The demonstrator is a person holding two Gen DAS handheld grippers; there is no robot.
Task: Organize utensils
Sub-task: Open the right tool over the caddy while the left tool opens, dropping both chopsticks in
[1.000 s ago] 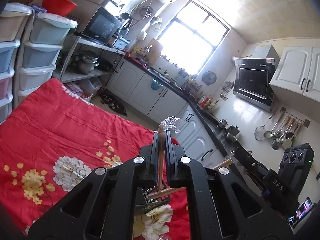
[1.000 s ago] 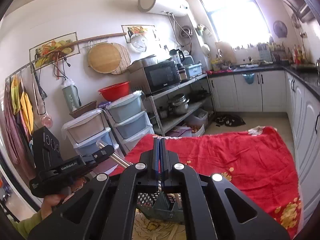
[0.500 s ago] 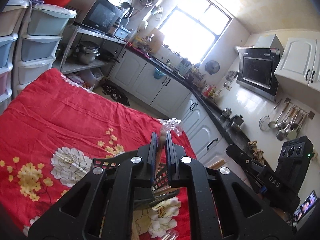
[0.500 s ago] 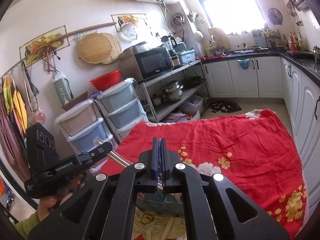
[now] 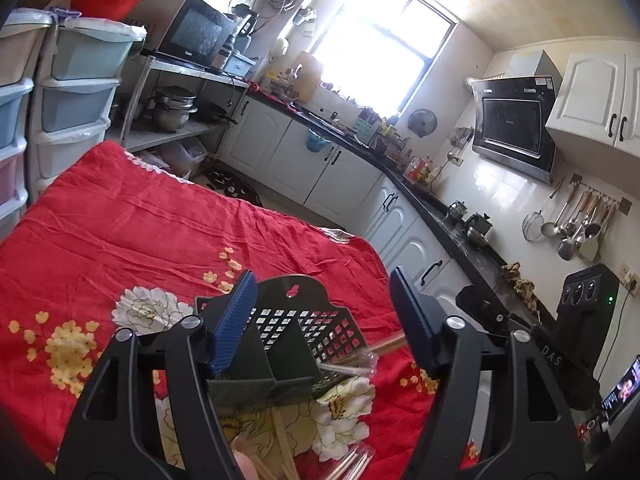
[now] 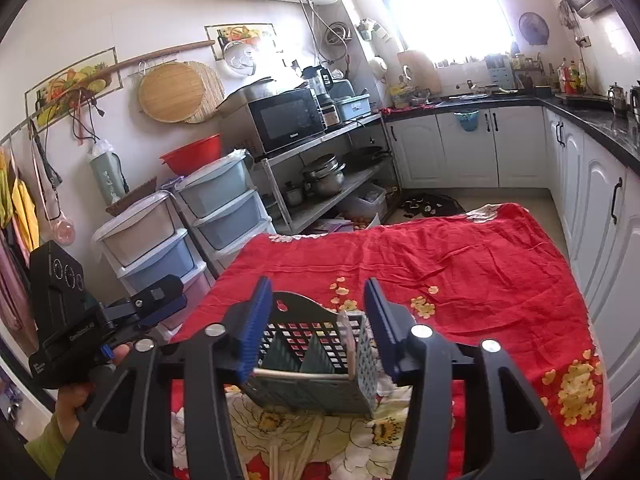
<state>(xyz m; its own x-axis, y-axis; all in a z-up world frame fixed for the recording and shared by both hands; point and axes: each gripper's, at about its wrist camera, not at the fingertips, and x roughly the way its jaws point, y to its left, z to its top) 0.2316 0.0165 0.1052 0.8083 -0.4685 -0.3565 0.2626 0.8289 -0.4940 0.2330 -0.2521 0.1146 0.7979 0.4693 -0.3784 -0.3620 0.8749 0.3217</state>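
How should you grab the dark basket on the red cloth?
Best guess: pinch the utensil basket by its tall solid back panel, coming down from above. That panel stands upright and is thin enough for jaws, and it rises clear of the chopsticks inside.

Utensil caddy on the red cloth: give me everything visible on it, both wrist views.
The utensil caddy is a dark grey-green plastic basket with square-perforated walls, solid dividers forming compartments, and a raised back panel with a hanging hole. It stands upright on the red floral cloth. In the right wrist view, one plastic-wrapped chopstick stands in the right compartment and another lies across its front rim. More wrapped chopsticks lie on the cloth in front. Neither gripper touches it.
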